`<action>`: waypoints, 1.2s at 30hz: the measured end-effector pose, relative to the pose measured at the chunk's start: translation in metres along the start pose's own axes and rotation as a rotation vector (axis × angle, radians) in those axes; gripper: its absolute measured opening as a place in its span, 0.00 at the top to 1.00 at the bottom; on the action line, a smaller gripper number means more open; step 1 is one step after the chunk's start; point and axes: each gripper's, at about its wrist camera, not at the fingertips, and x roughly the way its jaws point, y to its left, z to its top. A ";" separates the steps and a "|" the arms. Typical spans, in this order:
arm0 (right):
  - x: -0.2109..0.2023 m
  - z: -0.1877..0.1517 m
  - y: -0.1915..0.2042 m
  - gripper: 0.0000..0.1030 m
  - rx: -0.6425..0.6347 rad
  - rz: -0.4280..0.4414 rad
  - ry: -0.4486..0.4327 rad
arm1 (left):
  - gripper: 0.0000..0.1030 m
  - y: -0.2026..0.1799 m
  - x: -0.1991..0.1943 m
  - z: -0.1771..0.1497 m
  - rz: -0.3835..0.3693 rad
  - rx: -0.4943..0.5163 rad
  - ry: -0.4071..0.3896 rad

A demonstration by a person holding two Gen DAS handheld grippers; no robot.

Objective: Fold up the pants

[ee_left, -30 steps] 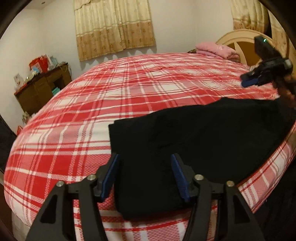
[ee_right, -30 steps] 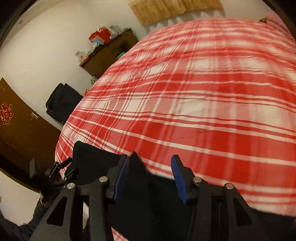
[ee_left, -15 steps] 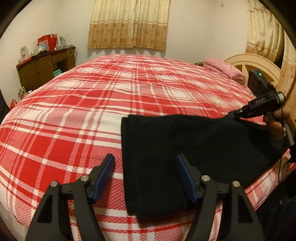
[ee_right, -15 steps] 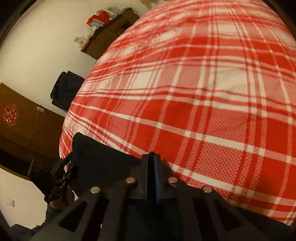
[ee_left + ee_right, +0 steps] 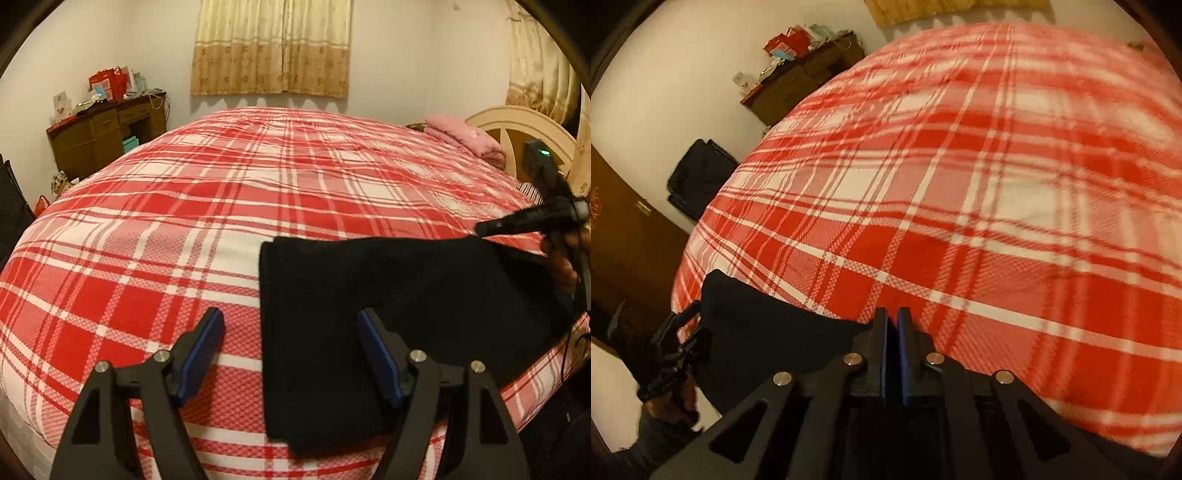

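Note:
Black pants lie folded into a block near the front right edge of the red plaid bed. My left gripper hovers over their left edge. Its jaws are opening, and the edge lies between the blue pads without being pressed. My right gripper is at the far right corner of the pants, where the cloth rises to its tip. In the right wrist view this gripper is shut on the far edge of the pants. The left gripper shows at the pants' other end.
A cluttered wooden desk stands by the far left wall, and a black bag leans beside it. A folded pink blanket lies by the cream headboard. A curtain hangs on the far wall.
My right gripper went from open to shut on the pants' far edge. My left gripper's jaws widened and its view rolled level.

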 end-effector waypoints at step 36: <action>-0.036 -0.158 0.085 0.97 -0.441 -0.059 0.053 | 0.15 -0.018 0.010 0.002 0.102 0.002 0.143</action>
